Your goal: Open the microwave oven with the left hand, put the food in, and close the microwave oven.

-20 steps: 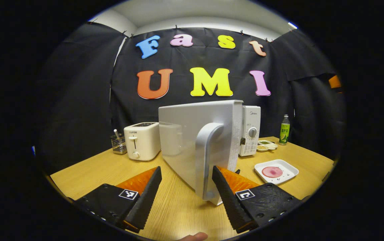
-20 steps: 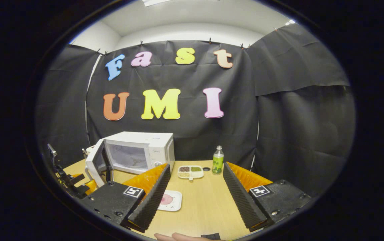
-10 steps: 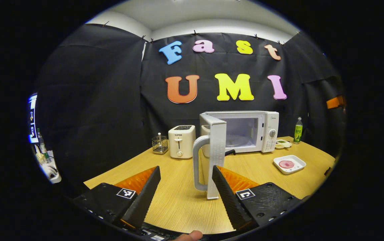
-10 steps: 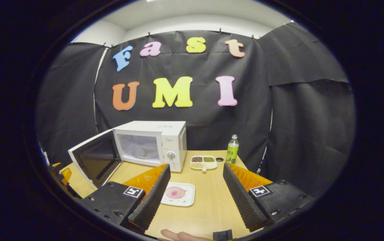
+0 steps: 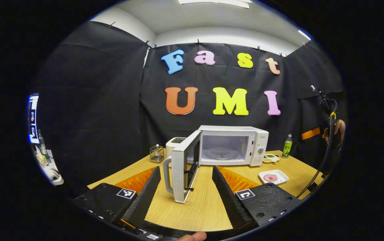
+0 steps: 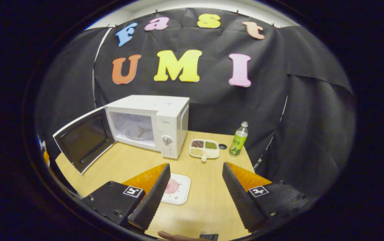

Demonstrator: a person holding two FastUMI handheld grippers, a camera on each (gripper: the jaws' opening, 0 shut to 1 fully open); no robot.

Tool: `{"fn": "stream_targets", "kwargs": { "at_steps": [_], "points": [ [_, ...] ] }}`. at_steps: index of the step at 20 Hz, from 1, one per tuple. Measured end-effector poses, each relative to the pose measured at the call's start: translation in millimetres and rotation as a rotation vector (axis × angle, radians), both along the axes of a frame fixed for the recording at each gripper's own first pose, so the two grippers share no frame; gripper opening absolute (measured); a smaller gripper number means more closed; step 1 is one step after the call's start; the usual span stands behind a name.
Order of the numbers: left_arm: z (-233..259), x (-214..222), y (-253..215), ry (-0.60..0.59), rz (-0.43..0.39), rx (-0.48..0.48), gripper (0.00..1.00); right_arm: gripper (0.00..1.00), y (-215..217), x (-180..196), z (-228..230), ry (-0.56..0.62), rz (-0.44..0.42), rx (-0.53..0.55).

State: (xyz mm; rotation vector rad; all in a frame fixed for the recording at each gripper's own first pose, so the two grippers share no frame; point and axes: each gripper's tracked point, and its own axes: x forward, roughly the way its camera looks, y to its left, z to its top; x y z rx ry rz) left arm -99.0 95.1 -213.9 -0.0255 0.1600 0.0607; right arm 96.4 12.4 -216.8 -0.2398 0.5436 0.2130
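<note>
The white microwave (image 5: 242, 134) (image 6: 165, 110) stands at the back of the wooden table, its door (image 5: 181, 174) (image 6: 83, 140) swung wide open to the left, the cavity and turntable bare. A white square plate with a pink slice of food (image 5: 272, 176) (image 6: 178, 187) lies on the table in front of it. My left gripper (image 5: 185, 197) is open, drawn back from the door, nothing between its fingers. My right gripper (image 6: 194, 194) is open above the table, and its left finger covers part of the plate's left edge.
A divided dish of beans (image 6: 204, 148) and a green bottle (image 6: 238, 140) stand right of the microwave. A white toaster (image 5: 175, 142) and a wire holder (image 5: 157, 154) sit behind the open door. A cable (image 5: 325, 140) hangs at the far right.
My left gripper has pulled back from the door handle, leaving the door wide open. The right gripper has moved forward and tilted down toward the plate.
</note>
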Motion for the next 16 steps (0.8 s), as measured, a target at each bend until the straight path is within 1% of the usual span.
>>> {"fn": "stream_targets", "kwargs": {
  "at_steps": [1,3,4,6,8,11,13,14,15,16],
  "points": [
    [6.8,0.0,-3.0,-0.008,-0.004,0.002,0.93,1.0,1.5,8.5,-12.4,0.057,0.01,-0.015],
    [19.6,-0.6,-13.0,-0.032,-0.023,-0.006,0.92,0.99,2.7,28.4,-36.2,0.171,0.015,-0.046],
    [27.3,0.1,-16.6,-0.052,-0.032,-0.018,0.92,0.99,-1.8,31.8,-48.5,0.227,0.012,-0.078],
    [38.1,4.2,-23.0,-0.074,-0.04,-0.05,0.92,0.98,-2.1,38.4,-71.3,0.322,0.025,-0.094],
    [45.5,10.7,-31.7,-0.078,-0.058,-0.063,0.92,0.98,-8.3,42.3,-95.7,0.415,0.013,-0.09],
    [54.2,20.9,-35.7,-0.085,-0.052,-0.028,0.92,0.96,-10.3,48.6,-136.9,0.553,0.002,-0.049],
    [64.2,28.2,-37.9,-0.119,-0.038,-0.002,0.93,0.91,-15.3,51.6,-161.6,0.631,-0.021,-0.032],
    [69.1,33.2,-40.2,-0.141,-0.031,0.004,0.93,0.74,-15.4,52.0,-173.0,0.666,-0.024,-0.022],
    [70.2,38.4,-43.3,-0.148,-0.029,0.008,0.93,0.7,-14.9,53.2,-182.6,0.693,-0.027,-0.009],
    [68.9,41.5,-48.8,-0.148,-0.036,0.007,0.93,0.67,-13.8,54.7,-190.4,0.713,-0.024,0.004]
  ]
}}
